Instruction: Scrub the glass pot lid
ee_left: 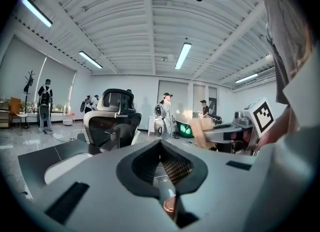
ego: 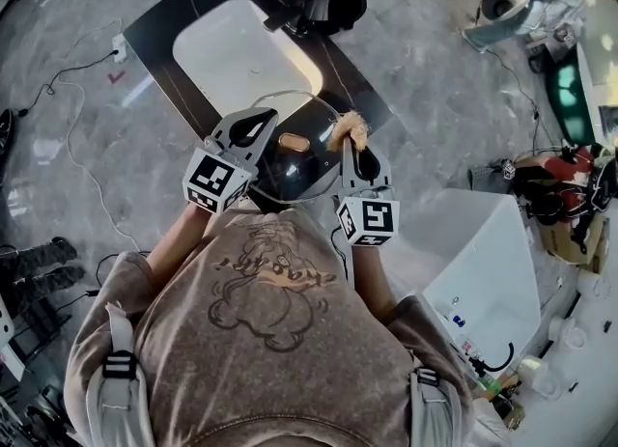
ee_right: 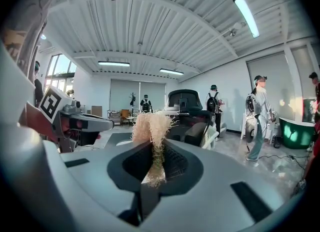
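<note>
a: where's the glass pot lid (ego: 290, 173)?
b: in the air over the near edge of the dark tabletop (ego: 166, 28), its rim pinched by the left gripper (ego: 258, 128), whose jaws are fully closed on it
a: and the right gripper (ee_right: 155, 162)?
b: clamped on a straw-coloured scrubber (ee_right: 151, 128), just beside the lid
a: risk?
b: it's a thin hold on slick glass; i judge hard scrubbing could twist the lid free, and it'd fall past the tabletop's edge to the floor (ego: 77, 146)

Dark rectangular bench (ego: 159, 35) with a white rounded basin (ego: 241, 54) set into it, grey marbled floor (ego: 58, 160), thin black cable (ego: 66, 80) beside a white socket block (ego: 120, 46), white boxy cabinet (ego: 488, 242), black-and-white office chair (ee_left: 111, 121), glowing green tub (ee_right: 296, 132), standing people (ee_left: 45, 100), ceiling strip lights (ee_left: 183, 55).
</note>
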The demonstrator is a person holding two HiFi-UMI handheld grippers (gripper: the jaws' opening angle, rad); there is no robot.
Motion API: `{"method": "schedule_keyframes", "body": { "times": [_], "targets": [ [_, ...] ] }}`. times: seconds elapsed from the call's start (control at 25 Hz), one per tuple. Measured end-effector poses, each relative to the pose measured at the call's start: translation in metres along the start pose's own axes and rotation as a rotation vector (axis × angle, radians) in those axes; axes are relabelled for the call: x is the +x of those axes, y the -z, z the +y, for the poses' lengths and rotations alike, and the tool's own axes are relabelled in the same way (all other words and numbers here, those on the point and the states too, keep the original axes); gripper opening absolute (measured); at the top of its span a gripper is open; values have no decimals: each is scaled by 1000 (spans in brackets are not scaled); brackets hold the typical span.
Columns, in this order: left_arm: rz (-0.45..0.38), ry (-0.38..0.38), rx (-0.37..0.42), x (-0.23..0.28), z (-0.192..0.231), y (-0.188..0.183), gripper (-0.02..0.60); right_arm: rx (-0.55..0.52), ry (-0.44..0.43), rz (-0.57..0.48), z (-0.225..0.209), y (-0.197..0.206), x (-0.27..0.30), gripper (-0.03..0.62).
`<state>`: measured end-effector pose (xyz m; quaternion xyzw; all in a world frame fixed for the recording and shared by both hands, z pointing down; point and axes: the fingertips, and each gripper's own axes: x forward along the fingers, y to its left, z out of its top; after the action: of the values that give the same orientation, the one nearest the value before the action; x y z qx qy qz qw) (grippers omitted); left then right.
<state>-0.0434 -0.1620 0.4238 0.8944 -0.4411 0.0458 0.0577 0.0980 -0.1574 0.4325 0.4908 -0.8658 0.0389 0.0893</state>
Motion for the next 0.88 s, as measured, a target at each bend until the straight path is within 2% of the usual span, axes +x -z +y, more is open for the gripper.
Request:
{"method": "schedule_keyframes", "body": {
  "times": [0.88],
  "targets": [
    [15,-70,-37,-5,7,12,17,66,16,-7,-2,2,-1,43]
  ]
}}
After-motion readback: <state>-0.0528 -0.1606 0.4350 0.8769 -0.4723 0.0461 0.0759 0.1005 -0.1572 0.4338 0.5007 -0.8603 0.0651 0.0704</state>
